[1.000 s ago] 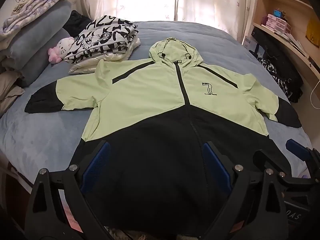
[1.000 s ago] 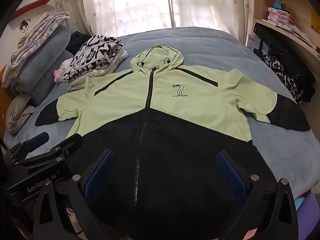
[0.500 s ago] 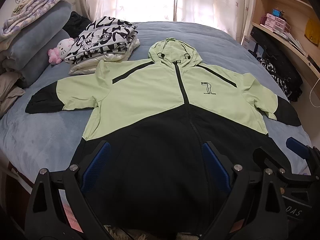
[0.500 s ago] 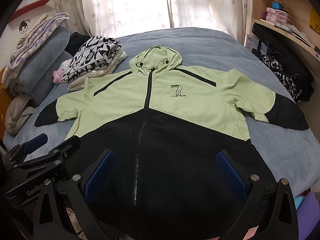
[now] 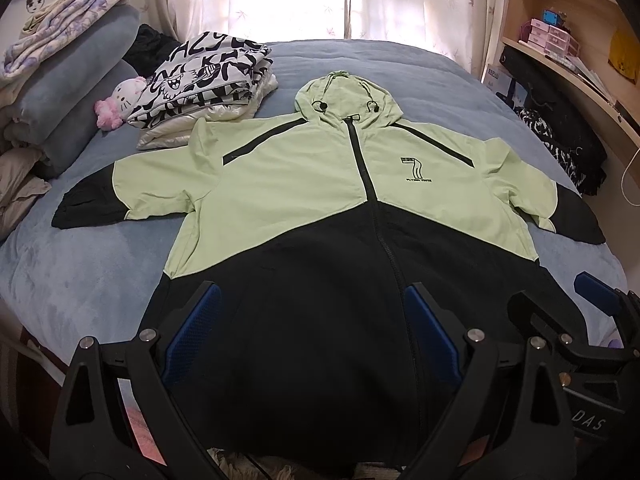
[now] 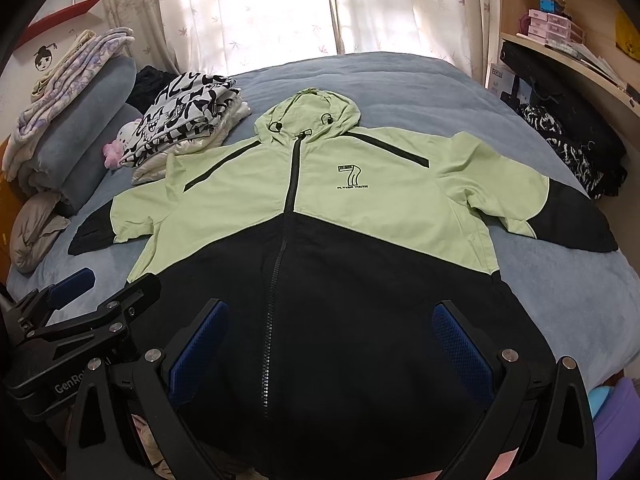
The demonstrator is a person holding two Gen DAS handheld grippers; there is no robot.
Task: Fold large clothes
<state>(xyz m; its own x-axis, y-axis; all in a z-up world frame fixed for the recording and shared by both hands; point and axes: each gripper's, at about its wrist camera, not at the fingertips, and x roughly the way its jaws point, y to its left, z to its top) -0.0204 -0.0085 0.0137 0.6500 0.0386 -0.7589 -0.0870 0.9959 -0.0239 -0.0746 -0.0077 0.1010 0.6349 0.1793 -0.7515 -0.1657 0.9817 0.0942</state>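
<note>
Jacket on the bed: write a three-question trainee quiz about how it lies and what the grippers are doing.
1. True or false: the jacket lies flat with its zip closed and its hood towards the window.
2. What sits on the bed beside the jacket's sleeve, by the pillows? A) a folded patterned garment B) a laptop C) a shoe
3. Fill in: the left gripper and right gripper both have jaws that are ____ and hold nothing.

Key: 1 true; 2 A, the folded patterned garment; 3 open.
</note>
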